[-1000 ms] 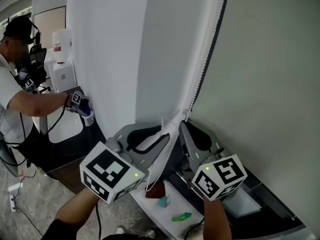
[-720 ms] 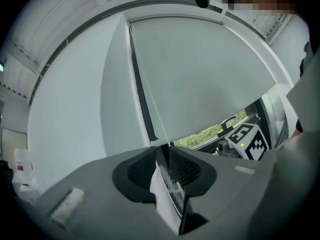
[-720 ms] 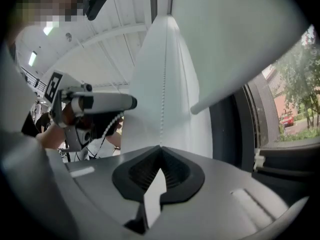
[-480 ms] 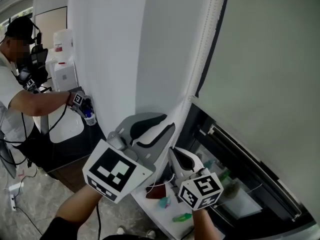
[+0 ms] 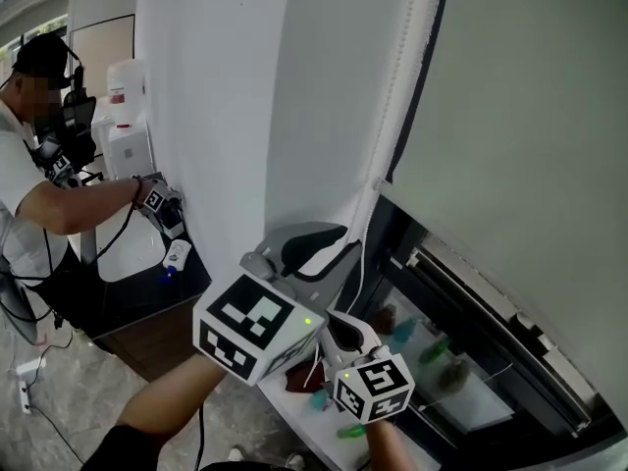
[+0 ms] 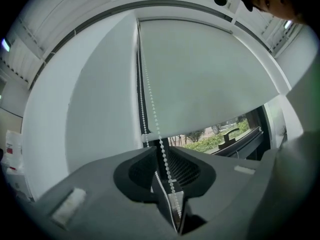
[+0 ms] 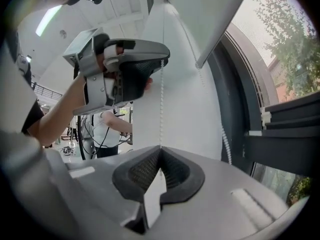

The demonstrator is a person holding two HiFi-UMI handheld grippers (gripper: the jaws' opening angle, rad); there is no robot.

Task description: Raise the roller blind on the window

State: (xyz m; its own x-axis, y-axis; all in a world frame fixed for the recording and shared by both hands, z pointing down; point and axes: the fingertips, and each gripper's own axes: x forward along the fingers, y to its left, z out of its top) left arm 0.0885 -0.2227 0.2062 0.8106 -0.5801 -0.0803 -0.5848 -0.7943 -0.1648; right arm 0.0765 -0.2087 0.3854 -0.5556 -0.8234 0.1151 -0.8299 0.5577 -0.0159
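The pale roller blind (image 5: 530,116) hangs over the window, its bottom bar (image 5: 471,253) above a strip of bare glass. A white bead chain (image 5: 397,106) runs down the blind's left edge. My left gripper (image 5: 349,243) is raised at the chain. In the left gripper view the chain (image 6: 150,109) passes between the jaws of the left gripper (image 6: 160,148), which are closing, with a thin gap left on each side. Lower down, my right gripper (image 5: 341,327) is shut on the same chain. In the right gripper view the chain (image 7: 161,104) enters the closed tips of the right gripper (image 7: 160,148).
A white wall panel (image 5: 226,116) stands left of the window. Another person (image 5: 39,165) works at the far left with a gripper (image 5: 157,199) on a small object. Small coloured items lie behind the glass (image 5: 412,332). The dark window frame (image 5: 471,312) and a handle (image 6: 231,134) are uncovered.
The blind's bottom bar has risen and uncovered the lower window. My right gripper went down along the chain. My left gripper climbed up and to the right.
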